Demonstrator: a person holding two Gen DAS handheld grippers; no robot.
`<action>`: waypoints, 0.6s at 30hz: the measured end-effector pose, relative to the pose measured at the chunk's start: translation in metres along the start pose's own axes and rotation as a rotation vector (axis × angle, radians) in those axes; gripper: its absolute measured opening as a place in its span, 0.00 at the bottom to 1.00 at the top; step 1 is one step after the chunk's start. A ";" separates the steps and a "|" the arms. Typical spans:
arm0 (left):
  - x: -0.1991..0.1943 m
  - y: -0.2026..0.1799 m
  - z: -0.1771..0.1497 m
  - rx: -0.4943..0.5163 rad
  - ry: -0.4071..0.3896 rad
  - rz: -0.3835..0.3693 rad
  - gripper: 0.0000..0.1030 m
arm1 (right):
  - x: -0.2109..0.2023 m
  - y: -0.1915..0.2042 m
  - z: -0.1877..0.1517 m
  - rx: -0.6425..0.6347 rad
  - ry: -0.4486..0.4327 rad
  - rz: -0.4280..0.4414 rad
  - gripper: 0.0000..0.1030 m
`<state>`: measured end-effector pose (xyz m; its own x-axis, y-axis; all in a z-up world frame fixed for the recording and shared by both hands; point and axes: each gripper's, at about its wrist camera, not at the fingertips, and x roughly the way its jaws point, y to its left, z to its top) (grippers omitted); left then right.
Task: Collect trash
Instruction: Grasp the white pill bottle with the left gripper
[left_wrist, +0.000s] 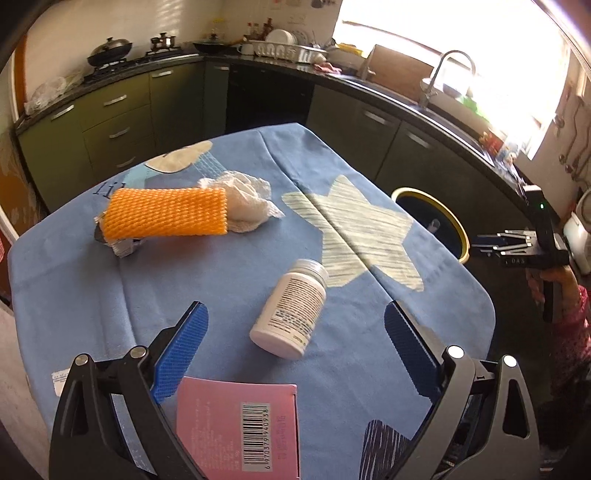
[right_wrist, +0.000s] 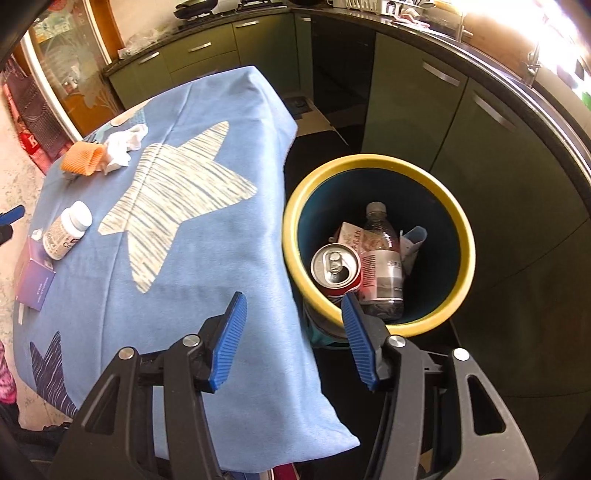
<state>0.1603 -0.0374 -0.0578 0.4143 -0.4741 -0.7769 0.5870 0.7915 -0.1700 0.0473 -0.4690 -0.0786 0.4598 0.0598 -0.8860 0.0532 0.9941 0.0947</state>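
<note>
While the left gripper (left_wrist: 295, 325) hangs tilted down over the near side of the table (left_wrist: 461, 295), its blue pads are spread wide with nothing pinched between them. A white pill bottle (left_wrist: 290, 308) lies on its side on the cloth in the gap, not touched by either pad. The right gripper (right_wrist: 293, 314) points down at the table's edge next to the bin (right_wrist: 380, 162), jaws parted and empty too. In the left view it shows up off to the right, beside the bin, with a hand (left_wrist: 554, 282) in a pink patterned sleeve wrapped around its handle.

Surface-wise, it's a table under a light blue cloth (right_wrist: 229, 236) with a big pale striped star (right_wrist: 173, 199) on it, sitting in a kitchen with green cabinets (left_wrist: 110, 118), a dark counter, a stove with pans, a dish rack and a sink under a very bright window.

Trash still on the table: an orange foam net sleeve (left_wrist: 166, 212) with a crumpled white tissue (left_wrist: 243, 201) touching its far end, the pill bottle near the middle, and a pink box (left_wrist: 236, 428) with a barcode at the near edge. The bin has a yellow rim and dark inside, and it already holds an opened red can (right_wrist: 336, 267), a clear plastic bottle (right_wrist: 380, 258) and some paper wrappers.
</note>
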 end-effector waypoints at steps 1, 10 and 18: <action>0.005 -0.006 0.002 0.031 0.029 -0.004 0.92 | 0.001 0.000 -0.001 0.001 0.000 0.004 0.50; 0.056 -0.033 0.020 0.253 0.237 0.095 0.92 | 0.001 -0.013 -0.014 0.031 -0.005 0.033 0.51; 0.092 -0.033 0.021 0.296 0.386 0.106 0.92 | 0.010 -0.023 -0.020 0.055 0.004 0.054 0.51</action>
<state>0.1941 -0.1150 -0.1104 0.2276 -0.1753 -0.9579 0.7512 0.6576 0.0581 0.0327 -0.4890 -0.0984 0.4597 0.1139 -0.8808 0.0769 0.9829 0.1673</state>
